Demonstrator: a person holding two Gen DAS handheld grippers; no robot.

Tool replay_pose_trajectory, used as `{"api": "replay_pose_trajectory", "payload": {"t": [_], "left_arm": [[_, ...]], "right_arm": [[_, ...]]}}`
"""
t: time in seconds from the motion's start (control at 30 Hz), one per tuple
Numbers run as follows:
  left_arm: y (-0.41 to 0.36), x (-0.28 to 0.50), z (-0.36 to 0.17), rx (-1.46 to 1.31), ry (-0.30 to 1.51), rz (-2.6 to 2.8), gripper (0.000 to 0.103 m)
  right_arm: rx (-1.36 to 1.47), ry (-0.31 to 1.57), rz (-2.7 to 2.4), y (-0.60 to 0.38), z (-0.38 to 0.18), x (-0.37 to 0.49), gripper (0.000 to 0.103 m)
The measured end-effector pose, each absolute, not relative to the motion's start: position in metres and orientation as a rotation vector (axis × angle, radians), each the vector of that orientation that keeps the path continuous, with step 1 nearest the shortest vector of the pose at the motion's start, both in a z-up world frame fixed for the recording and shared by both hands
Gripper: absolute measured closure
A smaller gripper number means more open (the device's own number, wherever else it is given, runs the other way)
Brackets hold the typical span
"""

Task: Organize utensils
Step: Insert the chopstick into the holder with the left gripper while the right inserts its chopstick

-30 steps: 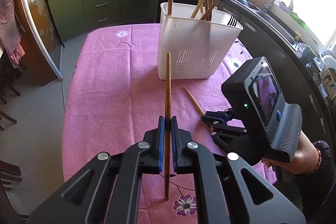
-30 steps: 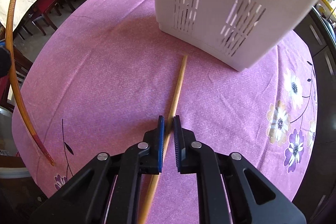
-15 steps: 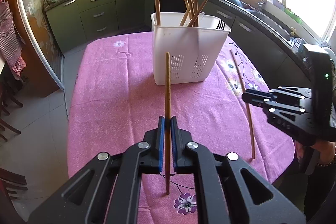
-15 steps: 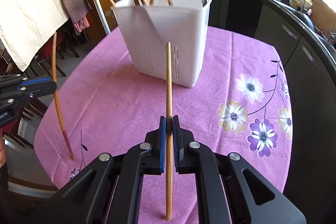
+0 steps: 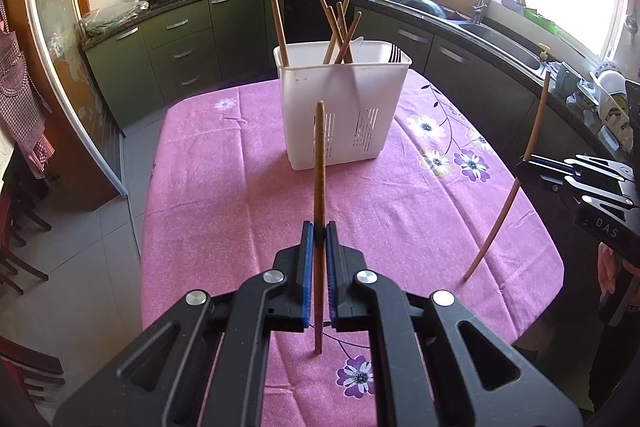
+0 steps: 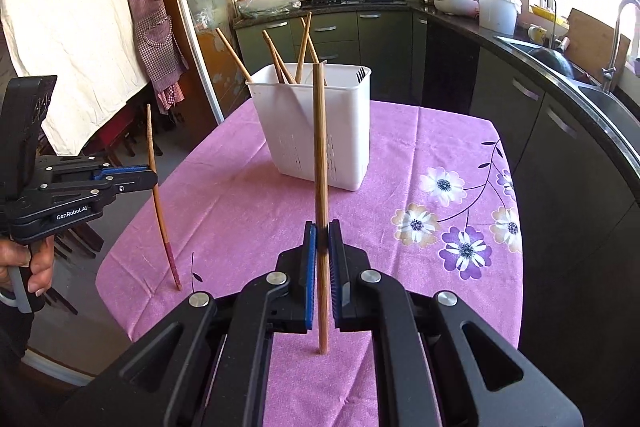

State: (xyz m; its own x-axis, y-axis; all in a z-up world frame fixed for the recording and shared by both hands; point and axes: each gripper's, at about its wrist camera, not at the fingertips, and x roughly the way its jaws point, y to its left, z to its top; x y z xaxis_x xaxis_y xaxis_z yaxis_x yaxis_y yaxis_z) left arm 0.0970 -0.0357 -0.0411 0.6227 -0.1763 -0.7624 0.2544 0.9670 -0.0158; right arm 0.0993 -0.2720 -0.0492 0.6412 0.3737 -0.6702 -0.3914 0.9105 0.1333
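Note:
A white slotted utensil holder [image 5: 344, 107] [image 6: 316, 131] stands at the far middle of the pink flowered table, with several wooden chopsticks and a fork leaning in it. My left gripper [image 5: 319, 231] is shut on a dark wooden chopstick [image 5: 319, 163], held upright above the table short of the holder. In the right wrist view that gripper [image 6: 150, 173] and its chopstick [image 6: 158, 203] show at the left. My right gripper [image 6: 321, 231] is shut on a lighter chopstick [image 6: 320, 147], also upright. The left wrist view has it at the right edge, right gripper [image 5: 524, 167] around its chopstick [image 5: 508, 203].
The table [image 5: 240, 187] has a rounded near edge. Dark green kitchen cabinets [image 5: 176, 47] and a counter with a sink [image 5: 492, 39] run behind and to the right. A hand [image 6: 36, 267] holds the left gripper's handle. Chairs [image 6: 120, 139] stand left of the table.
My right gripper lifted its chopstick off the table and swung it upright, rising and pulling back from the holder. My left gripper drifted back and up a little, keeping its chopstick.

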Motion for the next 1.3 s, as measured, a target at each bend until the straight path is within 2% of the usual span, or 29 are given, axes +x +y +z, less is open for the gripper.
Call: {"api": "replay_pose_trajectory", "payload": {"t": [0.67,0.97,1.3], "left_arm": [[-0.035,0.092,-0.022,0.097,0.817,-0.271,0.097],[-0.037,0.117,0.014,0.077,0.786,-0.295,0.097],[-0.037,0.154,0.096,0.072,0.633,-0.281,0.097]], "right_arm": [[-0.034,0.720,0.438,-0.273,-0.031,0.103,0.096],[-0.035,0.661,0.461,-0.261,0.020,0.130,0.096],[-0.008,0.571,0.471,-0.249,0.098,0.183,0.096]]}}
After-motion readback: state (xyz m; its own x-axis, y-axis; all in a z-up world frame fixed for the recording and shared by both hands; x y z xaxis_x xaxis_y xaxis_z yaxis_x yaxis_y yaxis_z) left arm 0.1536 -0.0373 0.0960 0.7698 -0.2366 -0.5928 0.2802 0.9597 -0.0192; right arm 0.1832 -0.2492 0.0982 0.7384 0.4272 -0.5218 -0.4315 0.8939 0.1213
